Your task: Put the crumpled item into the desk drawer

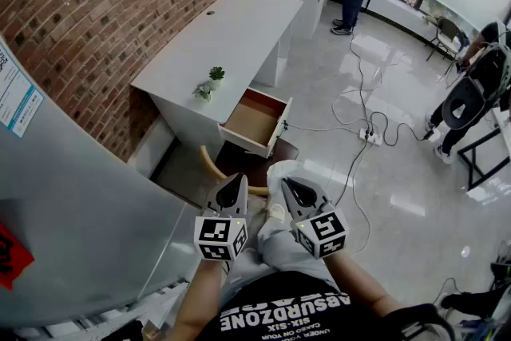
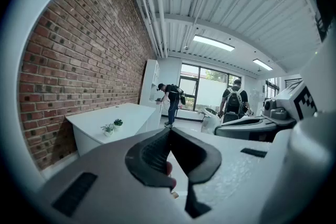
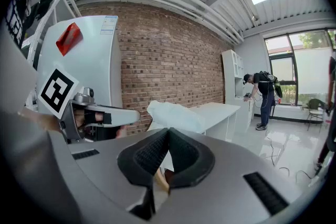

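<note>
White crumpled wad (image 3: 173, 115) in R tongs (image 3: 168, 130), well apart from white bench (image 1: 223, 36).
R tongs pinch it; L tongs (image 2: 169, 129) pressed together, empty. Only head view shows open wood-lined drawer (image 1: 252, 120).

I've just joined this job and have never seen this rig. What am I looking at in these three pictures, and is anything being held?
There is no robot arm here. A person carries a handheld gripper in each hand, and each gripper has two fingers. The head view looks down from a camera on the person's head and shows the left gripper and the right gripper. The other two pictures come from a camera riding on each gripper, looking along its fingers. Ahead stands a white desk against a brick wall. It has two small potted plants on top, and its drawer is pulled open. The right gripper's fingers are shut on the white crumpled item. The left gripper's fingers are shut with nothing between them.
</note>
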A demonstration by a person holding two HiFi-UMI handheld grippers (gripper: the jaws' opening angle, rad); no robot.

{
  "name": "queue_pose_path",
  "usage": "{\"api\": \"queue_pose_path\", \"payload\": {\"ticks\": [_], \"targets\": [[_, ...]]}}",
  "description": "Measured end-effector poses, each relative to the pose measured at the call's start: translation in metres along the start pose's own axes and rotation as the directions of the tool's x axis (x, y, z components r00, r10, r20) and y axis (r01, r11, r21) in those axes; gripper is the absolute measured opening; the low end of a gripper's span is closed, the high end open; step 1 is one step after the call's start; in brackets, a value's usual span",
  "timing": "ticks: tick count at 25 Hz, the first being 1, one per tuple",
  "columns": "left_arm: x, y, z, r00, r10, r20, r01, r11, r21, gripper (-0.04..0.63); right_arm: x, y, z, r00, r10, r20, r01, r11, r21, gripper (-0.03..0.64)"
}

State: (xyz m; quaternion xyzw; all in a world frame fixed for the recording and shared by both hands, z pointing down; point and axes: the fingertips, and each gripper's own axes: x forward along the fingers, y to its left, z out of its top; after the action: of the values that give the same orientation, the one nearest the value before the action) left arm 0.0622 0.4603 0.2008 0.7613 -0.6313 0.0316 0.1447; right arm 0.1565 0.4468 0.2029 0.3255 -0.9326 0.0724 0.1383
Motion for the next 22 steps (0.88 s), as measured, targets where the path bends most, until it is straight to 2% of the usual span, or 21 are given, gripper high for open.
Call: {"api": "queue_pose_path", "payload": {"ticks": [12,22], "targets": [[0.076,0.029,0.005,0.998,0.01,-0.054,-0.01,1.0,0.002,0.006,0.068,-0.049,0.001,0.999,0.033,-0.027,-0.032,0.997,0.064,-0.002],[0.141,0.059,0.016,0.996,0.03,-0.082,-0.031,0.999,-0.007,0.006,0.13,-0.098,0.011,0.997,0.064,-0.045,-0.06,0.995,0.08,-0.002]]}}
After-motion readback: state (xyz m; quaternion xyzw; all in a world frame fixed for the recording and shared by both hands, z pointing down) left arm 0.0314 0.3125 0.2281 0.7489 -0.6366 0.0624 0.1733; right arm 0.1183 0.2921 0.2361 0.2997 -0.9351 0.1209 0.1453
